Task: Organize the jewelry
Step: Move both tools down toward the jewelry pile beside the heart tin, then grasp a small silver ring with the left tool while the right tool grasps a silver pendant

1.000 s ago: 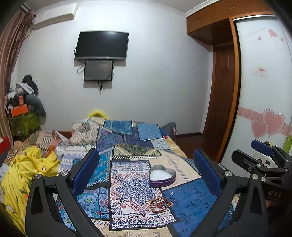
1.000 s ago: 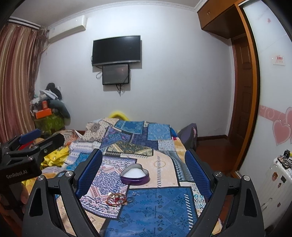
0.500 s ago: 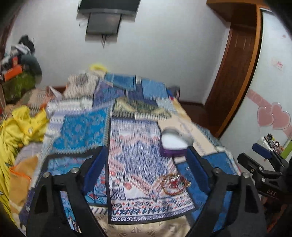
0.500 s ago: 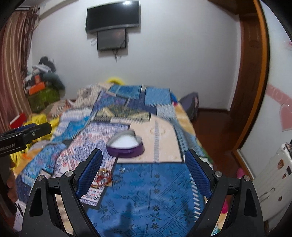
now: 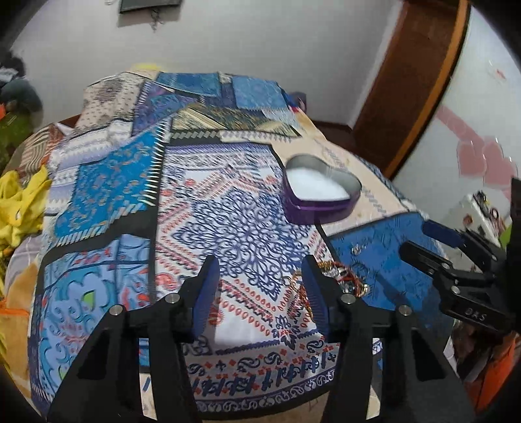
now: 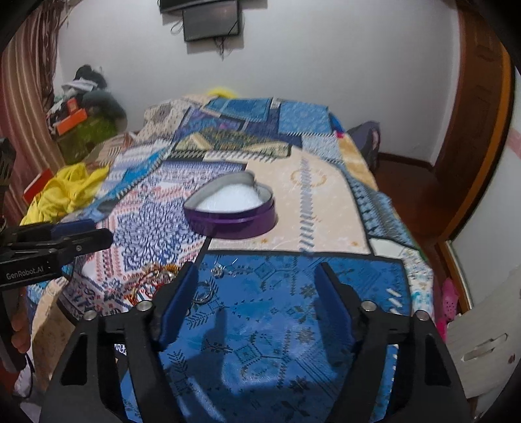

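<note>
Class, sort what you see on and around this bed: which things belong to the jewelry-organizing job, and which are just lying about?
Belongs to the job:
heart-shaped tin, open, white lining
tangle of bangles
ring
small silver piece
left gripper and right gripper, both open and empty

Just lying about:
yellow cloth
wall screen
clutter pile

Bed [image 5: 107,182] covered by a patchwork spread [image 6: 286,312] in blue, cream and red prints. On it: a purple heart-shaped tin [image 5: 320,195], lid off, white lining inside, sitting on a cream patch. Nearer the camera, a tangle of gold and red bangles [image 5: 342,279] on the spread, with a ring [image 6: 203,294] and what looks like a small silver earring [image 6: 218,270] just beside, blurred. Yellow cloth [image 6: 66,190] bunched at the bed's left edge.
</note>
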The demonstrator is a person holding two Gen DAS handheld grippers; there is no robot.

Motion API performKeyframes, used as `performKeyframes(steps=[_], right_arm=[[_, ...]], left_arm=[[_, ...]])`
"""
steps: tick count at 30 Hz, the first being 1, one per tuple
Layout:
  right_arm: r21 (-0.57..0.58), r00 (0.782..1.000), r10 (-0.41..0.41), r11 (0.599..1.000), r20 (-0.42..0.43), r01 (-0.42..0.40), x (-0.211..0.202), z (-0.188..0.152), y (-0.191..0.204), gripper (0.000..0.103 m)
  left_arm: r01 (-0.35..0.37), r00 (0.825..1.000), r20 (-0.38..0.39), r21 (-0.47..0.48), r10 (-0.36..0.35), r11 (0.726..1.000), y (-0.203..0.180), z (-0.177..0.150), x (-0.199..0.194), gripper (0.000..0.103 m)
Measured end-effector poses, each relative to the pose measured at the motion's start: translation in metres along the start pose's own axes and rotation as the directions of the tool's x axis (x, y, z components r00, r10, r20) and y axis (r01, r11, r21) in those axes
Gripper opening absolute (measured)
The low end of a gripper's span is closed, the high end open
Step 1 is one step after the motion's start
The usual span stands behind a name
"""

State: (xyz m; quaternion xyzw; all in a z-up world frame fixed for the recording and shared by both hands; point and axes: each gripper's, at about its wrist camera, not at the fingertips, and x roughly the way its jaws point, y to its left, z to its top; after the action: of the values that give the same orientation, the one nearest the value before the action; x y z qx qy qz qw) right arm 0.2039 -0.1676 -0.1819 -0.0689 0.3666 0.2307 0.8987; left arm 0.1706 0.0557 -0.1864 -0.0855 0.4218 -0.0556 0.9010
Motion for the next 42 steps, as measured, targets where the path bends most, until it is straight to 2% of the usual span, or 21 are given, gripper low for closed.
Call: performKeyframes(steps=[2, 5, 8, 18, 24, 31, 33, 34, 35, 42], right_arm=[[-0.006, 1.000, 0.019, 1.000, -0.022, -0.019, 0.006, -0.001, 0.000, 0.061], [-0.025, 0.998, 0.041, 0.999, -0.048, -0.042, 0.015, -0.002, 0.002, 0.053], [-0.040, 0.996, 0.058, 0.997, -0.071, -0.061, 0.022, -0.003, 0.004, 0.046], [-0.074, 0.990, 0.091, 0.992, -0.106, -0.099, 0.039, -0.001, 0.013, 0.041], [-0.084, 0.988, 0.105, 0.990, -0.112, -0.115, 0.043, 0.000, 0.016, 0.039], [-0.072, 0.986, 0.117, 0.989, -0.120, -0.126, 0.049, 0.002, 0.016, 0.024], [-0.071, 0.985, 0.118, 0.989, -0.122, -0.127, 0.049, 0.002, 0.016, 0.018], [-0.072, 0.985, 0.120, 0.989, -0.124, -0.130, 0.050, 0.002, 0.017, 0.014], [-0.075, 0.985, 0.122, 0.988, -0.126, -0.132, 0.050, 0.002, 0.018, 0.013], [-0.082, 0.986, 0.122, 0.988, -0.113, -0.131, 0.047, 0.002, 0.019, 0.008]], left_arm=[[0.010, 1.000, -0.030, 0.041, -0.009, 0.999, -0.005, 0.000, 0.010, 0.038], [0.011, 0.998, -0.066, 0.076, -0.006, 0.997, -0.007, -0.001, 0.022, 0.029], [0.030, 0.994, -0.108, 0.105, -0.018, 0.994, -0.009, -0.002, 0.031, 0.024], [0.020, 0.992, -0.129, 0.218, 0.009, 0.976, -0.020, -0.009, 0.039, 0.023], [0.049, 0.990, -0.143, 0.238, -0.015, 0.970, -0.023, -0.009, 0.046, 0.023], [0.081, 0.988, -0.146, 0.223, -0.049, 0.971, -0.019, -0.006, 0.051, 0.022], [0.085, 0.988, -0.144, 0.222, -0.053, 0.971, -0.019, -0.006, 0.052, 0.020], [0.084, 0.988, -0.144, 0.224, -0.053, 0.971, -0.019, -0.006, 0.052, 0.015], [0.083, 0.988, -0.145, 0.226, -0.051, 0.971, -0.019, -0.006, 0.052, 0.009], [0.042, 0.993, -0.119, 0.253, -0.012, 0.966, -0.024, -0.011, 0.044, 0.009]])
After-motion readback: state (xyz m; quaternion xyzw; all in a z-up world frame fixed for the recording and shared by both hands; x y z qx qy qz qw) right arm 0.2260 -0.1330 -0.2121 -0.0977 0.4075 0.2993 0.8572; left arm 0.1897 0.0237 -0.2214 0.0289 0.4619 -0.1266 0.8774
